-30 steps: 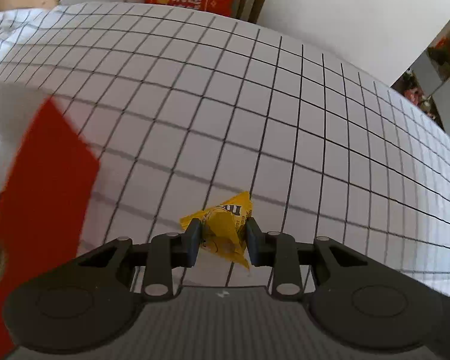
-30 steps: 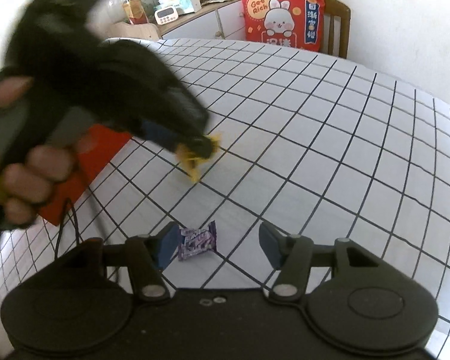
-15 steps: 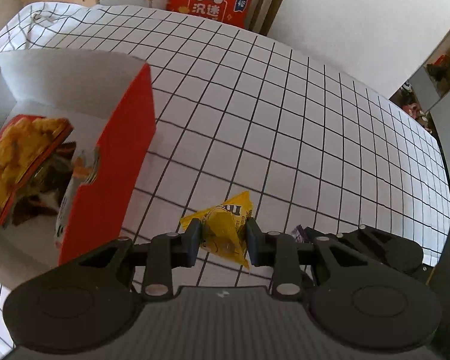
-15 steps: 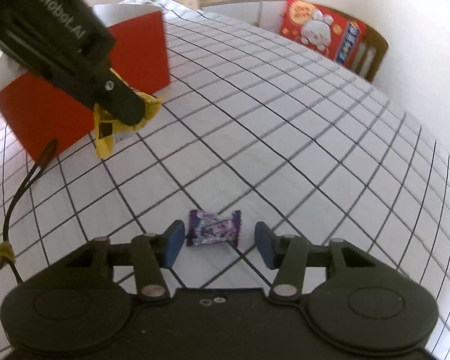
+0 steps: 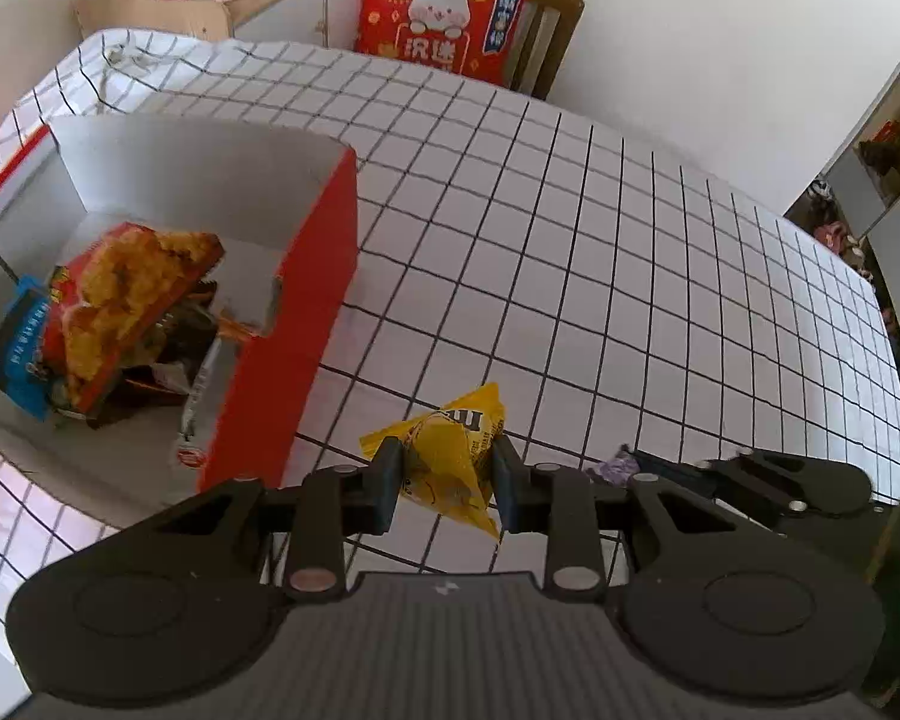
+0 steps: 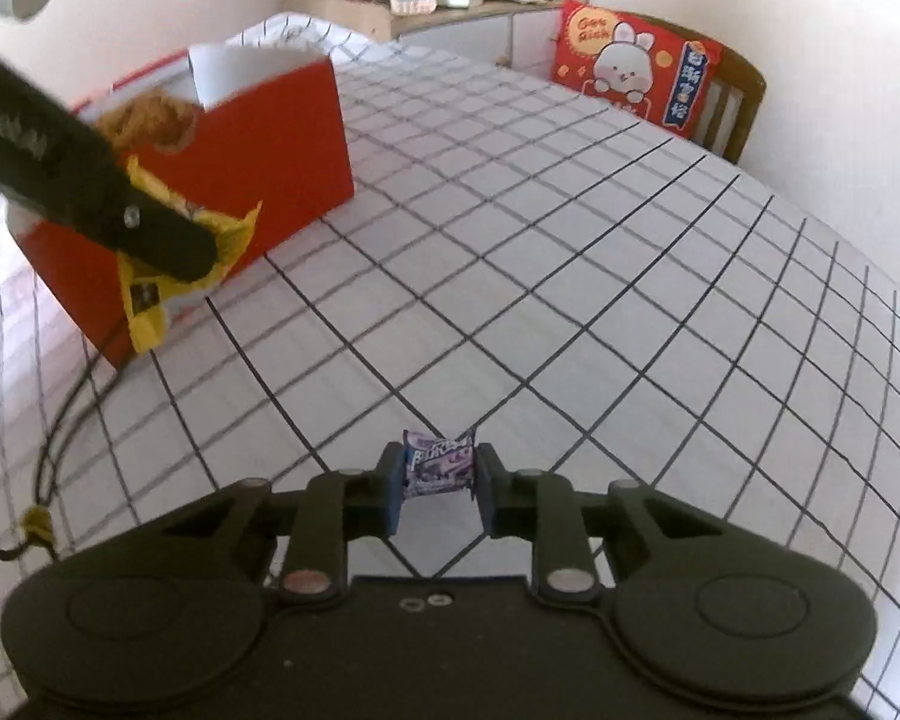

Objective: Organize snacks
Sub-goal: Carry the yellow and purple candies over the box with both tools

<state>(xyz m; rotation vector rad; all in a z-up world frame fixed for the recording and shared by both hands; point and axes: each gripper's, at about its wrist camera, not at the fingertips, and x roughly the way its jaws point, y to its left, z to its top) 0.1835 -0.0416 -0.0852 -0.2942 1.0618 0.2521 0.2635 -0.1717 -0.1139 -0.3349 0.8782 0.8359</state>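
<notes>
Right wrist view: right gripper [image 6: 439, 489] jaws have just been closing, now pinching small purple candy wrapper [image 6: 438, 461] low over checked white tablecloth [image 6: 570, 312]. Left gripper [image 5: 447, 483] clamps yellow triangular candy packet [image 5: 450, 456], now carried close beside open red cardboard box [image 5: 306, 324] already holding snack bags. Both snacks secured; 2 drops into box remain.

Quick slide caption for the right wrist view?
Right gripper closing on a purple candy on the checked tablecloth; left gripper carries a yellow packet toward the red box.
</notes>
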